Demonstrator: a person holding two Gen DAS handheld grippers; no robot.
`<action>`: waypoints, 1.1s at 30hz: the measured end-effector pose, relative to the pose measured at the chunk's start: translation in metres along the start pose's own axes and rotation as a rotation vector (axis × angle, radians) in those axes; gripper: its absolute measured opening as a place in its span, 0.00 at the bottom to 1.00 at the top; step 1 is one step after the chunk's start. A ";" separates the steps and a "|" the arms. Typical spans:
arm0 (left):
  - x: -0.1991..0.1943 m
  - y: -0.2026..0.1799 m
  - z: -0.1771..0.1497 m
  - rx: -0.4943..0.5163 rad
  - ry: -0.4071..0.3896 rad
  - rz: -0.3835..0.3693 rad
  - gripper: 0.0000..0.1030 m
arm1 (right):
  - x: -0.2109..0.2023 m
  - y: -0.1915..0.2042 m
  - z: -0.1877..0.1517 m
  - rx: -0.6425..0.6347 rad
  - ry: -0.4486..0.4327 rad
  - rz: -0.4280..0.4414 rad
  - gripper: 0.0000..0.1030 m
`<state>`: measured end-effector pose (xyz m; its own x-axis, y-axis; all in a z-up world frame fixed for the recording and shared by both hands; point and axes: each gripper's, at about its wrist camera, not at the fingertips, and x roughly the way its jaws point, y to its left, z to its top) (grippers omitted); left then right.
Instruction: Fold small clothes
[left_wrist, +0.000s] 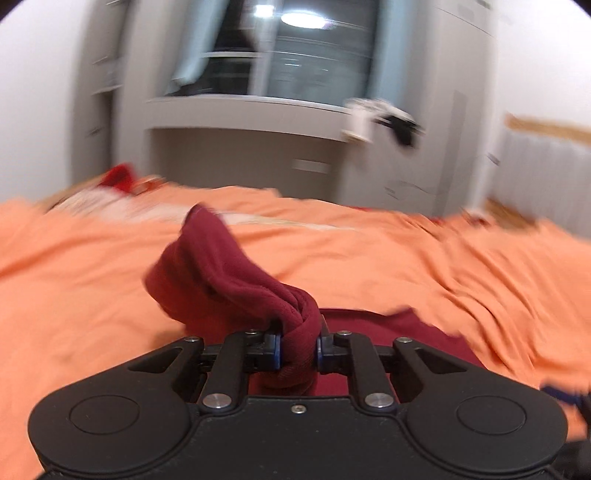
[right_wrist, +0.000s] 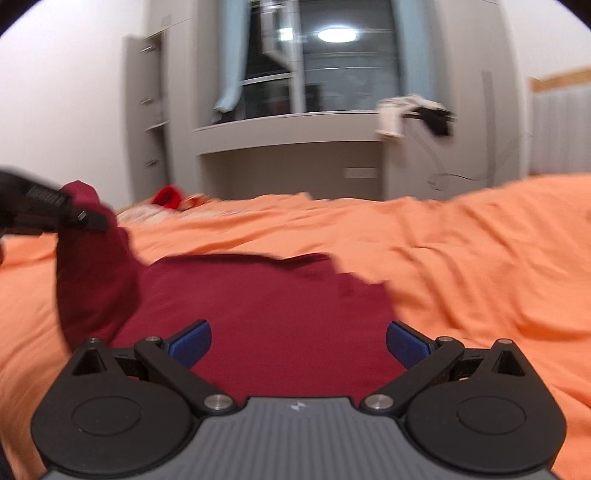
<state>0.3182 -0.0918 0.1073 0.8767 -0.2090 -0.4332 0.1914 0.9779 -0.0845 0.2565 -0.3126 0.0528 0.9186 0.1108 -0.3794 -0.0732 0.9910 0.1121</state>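
The left gripper (left_wrist: 298, 349) is clamped on a bunched fold of the maroon garment (right_wrist: 266, 317), the cloth squeezed tight between its 2 blue pads and puffing out ahead of them. Seen from the right wrist, that gripper (right_wrist: 92, 221) holds the garment's left edge lifted off the orange sheet (right_wrist: 480, 258), so the cloth hangs down from it in a steep drape.

The rest of the garment lies flat on the sheet, its far edge ragged and blurred, its right edge ending just past the right gripper's right finger.

The right gripper (right_wrist: 298, 345) has its fingers wide apart — nothing between them — above the flat middle of the garment.

Open sheet stretches right and beyond the garment — rumpled but bare. A red item (right_wrist: 168, 195) sits at the far left edge of the bed, well apart.
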 end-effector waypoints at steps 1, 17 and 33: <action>0.003 -0.017 -0.002 0.057 0.013 -0.027 0.16 | -0.001 -0.015 0.003 0.043 -0.003 -0.025 1.00; 0.005 -0.102 -0.072 0.384 0.142 -0.212 0.35 | -0.006 -0.108 0.013 0.336 0.021 -0.105 1.00; -0.031 -0.073 -0.083 0.443 -0.042 -0.096 0.96 | 0.045 -0.078 0.033 0.312 0.016 0.248 1.00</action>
<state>0.2402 -0.1560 0.0525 0.8611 -0.3080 -0.4044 0.4351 0.8580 0.2731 0.3163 -0.3874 0.0569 0.8814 0.3474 -0.3200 -0.1681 0.8639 0.4748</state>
